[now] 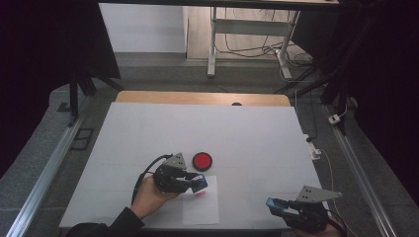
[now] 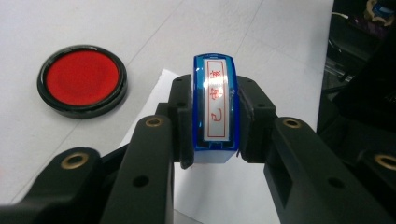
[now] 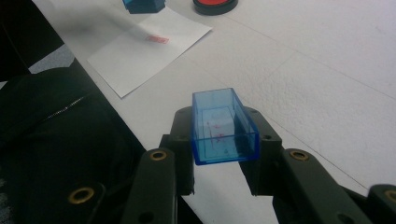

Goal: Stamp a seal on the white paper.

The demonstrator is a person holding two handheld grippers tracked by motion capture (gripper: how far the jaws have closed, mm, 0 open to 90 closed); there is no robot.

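My left gripper [image 1: 199, 183] is shut on a blue stamp [image 2: 215, 107]. The stamp's label with red characters faces the camera in the left gripper view. It hangs just above the top edge of a white sheet of paper [image 1: 201, 207], which bears a red stamp mark [image 3: 157, 39]. A round red ink pad [image 1: 202, 161] in a black case lies just beyond the sheet. My right gripper [image 1: 274, 206], near the table's front right edge, is shut on the stamp's clear blue cap [image 3: 224, 126], its hollow side up.
A white cover [image 1: 197, 123] spreads over the table. A dark sleeve [image 3: 56, 140] lies left of the right gripper. Past the table's far edge stand desk legs and cables [image 1: 257, 44] on the floor.
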